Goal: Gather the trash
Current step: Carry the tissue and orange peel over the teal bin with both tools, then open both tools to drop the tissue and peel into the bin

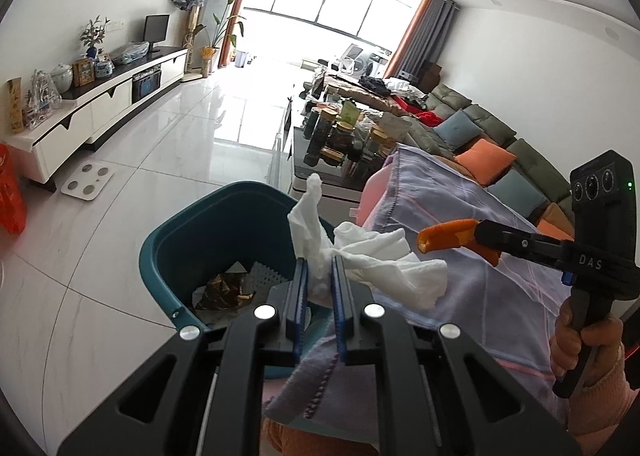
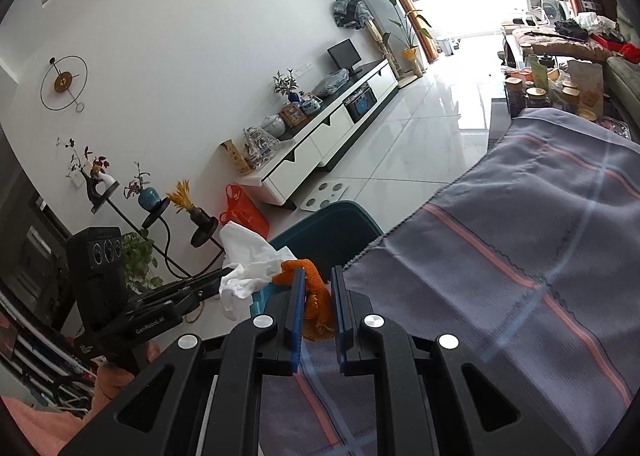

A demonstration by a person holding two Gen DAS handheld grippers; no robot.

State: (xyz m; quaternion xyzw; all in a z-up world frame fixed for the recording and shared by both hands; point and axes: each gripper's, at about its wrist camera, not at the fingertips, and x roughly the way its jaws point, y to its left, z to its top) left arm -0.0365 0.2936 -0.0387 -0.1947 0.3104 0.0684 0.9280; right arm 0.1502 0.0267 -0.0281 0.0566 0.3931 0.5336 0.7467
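Left tool (image 1: 320, 276) grips tissue (image 1: 360, 256) — bin (image 1: 192, 232) contents apparently wrappers, half-hidden.

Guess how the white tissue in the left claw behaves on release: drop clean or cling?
Tissue looks floppy and light: crumpled ends droop past the left claw. It'd likely flutter, not drop straight. One end lies over the cloth, so it might miss the teal bin.

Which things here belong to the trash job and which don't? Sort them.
Job: white tissue in left claw; orange peel in right claw; teal bin.
Lying about: striped cloth, jars, floor scale.
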